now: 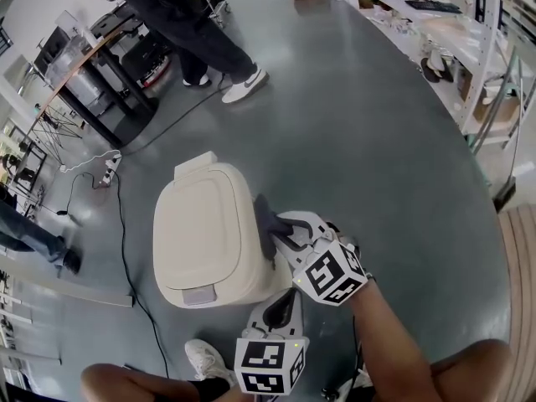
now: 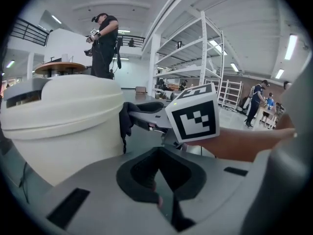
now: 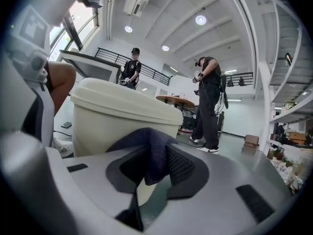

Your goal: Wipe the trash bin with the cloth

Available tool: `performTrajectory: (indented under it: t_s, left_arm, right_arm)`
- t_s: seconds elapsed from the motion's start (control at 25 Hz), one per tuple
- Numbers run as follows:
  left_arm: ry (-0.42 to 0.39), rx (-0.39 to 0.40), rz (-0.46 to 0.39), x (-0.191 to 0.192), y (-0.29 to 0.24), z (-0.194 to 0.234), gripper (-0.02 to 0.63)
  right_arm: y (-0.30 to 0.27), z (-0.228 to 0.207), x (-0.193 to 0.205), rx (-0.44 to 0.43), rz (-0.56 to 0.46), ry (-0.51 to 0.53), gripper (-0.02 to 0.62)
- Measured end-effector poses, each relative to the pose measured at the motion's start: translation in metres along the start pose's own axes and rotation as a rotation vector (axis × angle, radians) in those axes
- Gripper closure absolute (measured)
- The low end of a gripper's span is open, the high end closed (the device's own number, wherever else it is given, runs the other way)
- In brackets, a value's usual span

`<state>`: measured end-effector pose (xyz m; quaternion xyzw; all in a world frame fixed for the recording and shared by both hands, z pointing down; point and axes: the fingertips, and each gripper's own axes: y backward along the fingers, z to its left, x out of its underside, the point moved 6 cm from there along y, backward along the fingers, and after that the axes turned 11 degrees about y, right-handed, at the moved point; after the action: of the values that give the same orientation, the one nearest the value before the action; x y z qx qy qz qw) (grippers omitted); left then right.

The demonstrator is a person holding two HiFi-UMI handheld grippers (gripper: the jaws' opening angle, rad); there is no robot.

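1. Head view: right gripper point(image 1: 278, 229) holds the cloth point(image 1: 265, 224) at the trash bin's point(image 1: 201, 241) right wall; open floor point(image 1: 377, 141) leaves sweeping room.
2. Left gripper view: left gripper point(image 2: 159, 198) jaws pressed together, empty, near the bin.
3. Right gripper view: jaws pinch only a cloth fold; snagging under the lid point(image 3: 122, 99) rim could pull it free.

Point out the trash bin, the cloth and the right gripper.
trash bin point(image 1: 201, 233): head view, middle of its lid.
cloth point(image 3: 155, 151): right gripper view, fold between the jaws.
right gripper point(image 1: 280, 227): head view, between its fingertips.
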<state>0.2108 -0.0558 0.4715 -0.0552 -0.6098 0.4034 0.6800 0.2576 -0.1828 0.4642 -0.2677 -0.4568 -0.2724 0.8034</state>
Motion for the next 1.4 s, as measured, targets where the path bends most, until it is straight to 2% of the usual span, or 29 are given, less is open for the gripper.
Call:
performTrajectory:
  t_s: [0.24, 0.4, 0.8, 1.12, 1.4]
  left_arm:
    - [0.002, -0.014, 0.042, 0.018, -0.010, 0.005, 0.606]
    - [0.011, -0.025, 0.062, 0.028, -0.015, 0.015, 0.606]
    - [0.046, -0.033, 0.098, 0.045, -0.042, 0.024, 0.606]
    - [0.053, -0.065, 0.161, 0.070, -0.063, 0.036, 0.606]
    - [0.048, -0.090, 0.202, 0.090, -0.076, 0.042, 0.606]
  right_arm:
    - [-0.007, 0.005, 0.018, 0.004, 0.004, -0.041, 0.502]
    - [-0.018, 0.010, 0.032, -0.022, 0.027, -0.056, 0.502]
    - [-0.036, 0.033, 0.093, -0.086, 0.106, -0.199, 0.502]
    - [-0.057, 0.047, 0.133, -0.043, 0.171, -0.308, 0.502]
    - [-0.065, 0.059, 0.167, -0.062, 0.219, -0.431, 0.502]
